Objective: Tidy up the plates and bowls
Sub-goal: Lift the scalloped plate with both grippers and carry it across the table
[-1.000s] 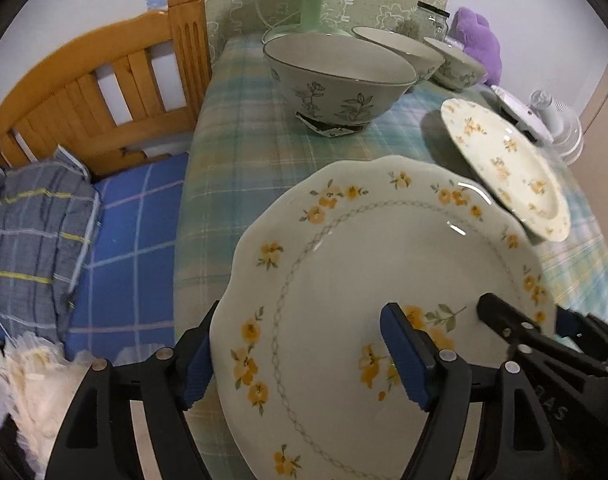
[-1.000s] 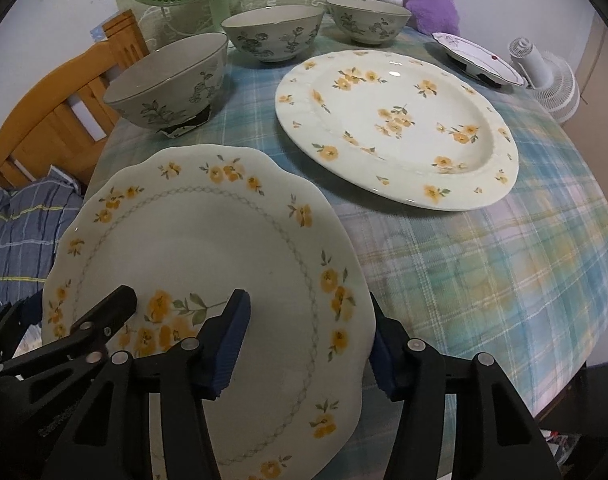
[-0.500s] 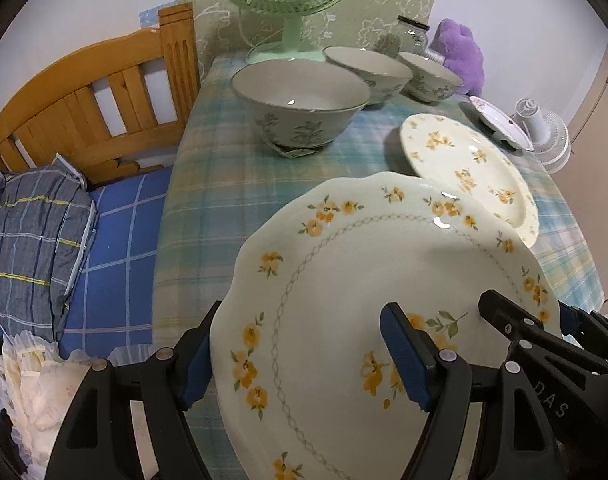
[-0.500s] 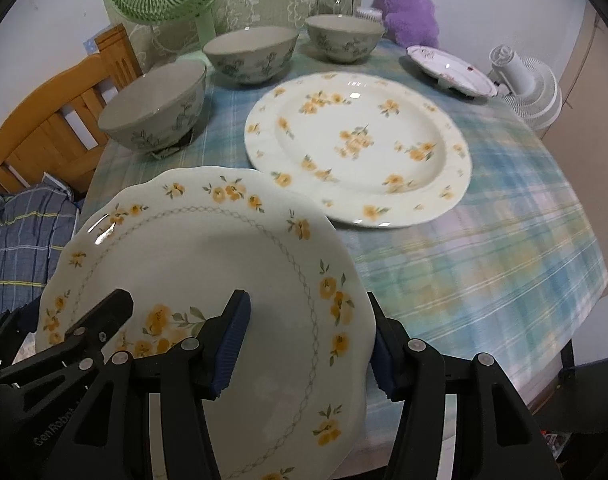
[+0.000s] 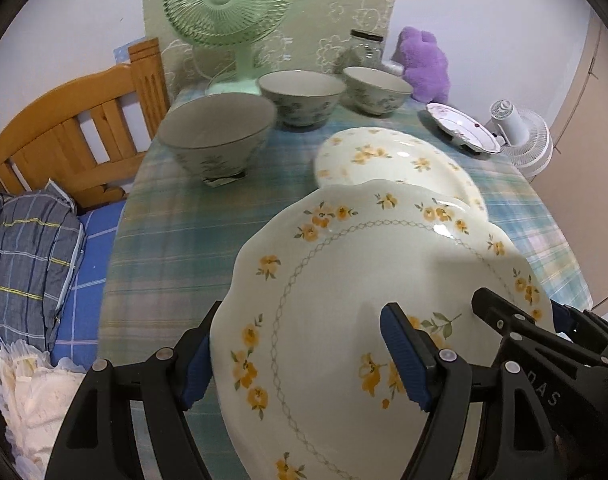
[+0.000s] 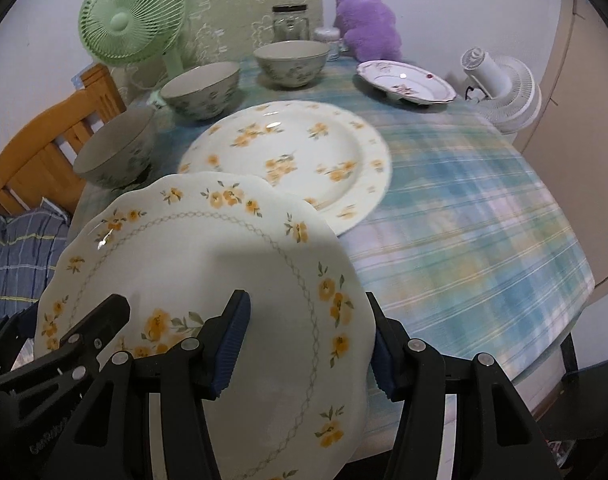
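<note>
Both grippers hold one scalloped plate with yellow flowers, lifted above the table's near edge. My left gripper is shut on its left rim, my right gripper on its right rim. A larger round yellow-flower plate lies on the table behind it, partly hidden in the left wrist view. Three grey floral bowls stand in a row at the back. A small pink-flower plate sits at the far right.
The table has a plaid cloth. A green fan, a glass jar and a purple plush toy stand at the back. A white fan is off the right edge. A wooden bed frame with bedding is at the left.
The held plate has risen and tilted up, and both cameras have pulled higher and back. Its far edge now overlaps the view of the larger plate.
</note>
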Demonstrator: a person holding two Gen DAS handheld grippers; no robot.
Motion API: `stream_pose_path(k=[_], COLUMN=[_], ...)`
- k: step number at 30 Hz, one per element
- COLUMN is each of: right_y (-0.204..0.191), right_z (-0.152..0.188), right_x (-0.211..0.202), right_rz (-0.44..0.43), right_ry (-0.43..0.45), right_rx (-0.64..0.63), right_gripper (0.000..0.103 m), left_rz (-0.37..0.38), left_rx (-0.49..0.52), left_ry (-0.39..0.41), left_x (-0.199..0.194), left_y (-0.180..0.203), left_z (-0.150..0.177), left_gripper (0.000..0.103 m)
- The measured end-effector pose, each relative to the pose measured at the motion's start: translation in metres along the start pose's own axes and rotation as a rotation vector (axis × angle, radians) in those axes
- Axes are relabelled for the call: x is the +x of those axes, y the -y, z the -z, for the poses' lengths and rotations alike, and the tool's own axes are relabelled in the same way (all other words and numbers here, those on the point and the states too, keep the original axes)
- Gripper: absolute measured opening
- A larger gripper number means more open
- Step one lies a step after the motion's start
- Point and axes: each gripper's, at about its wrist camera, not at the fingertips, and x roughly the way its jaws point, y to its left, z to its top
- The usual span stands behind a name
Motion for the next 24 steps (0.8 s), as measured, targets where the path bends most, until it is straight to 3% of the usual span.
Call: stream_pose_path(k=[12, 24], right_y=[0.092, 0.178], right_z=[-0.028, -0.054], right_x=[0.0, 0.025], right_rz=[-0.007, 0.028], right_ry=[0.0, -0.028], right_rx=[-0.005, 0.044], right_gripper=[0.058, 0.058], left_rz=[-0.012, -0.016], left_rx=[0.006, 0.022], left_ry=[-0.003, -0.014], left_x=[0.011, 0.048], left_y=[0.094, 0.177], left_z=[-0.015, -0.031], left_gripper=[0.076, 0.076])
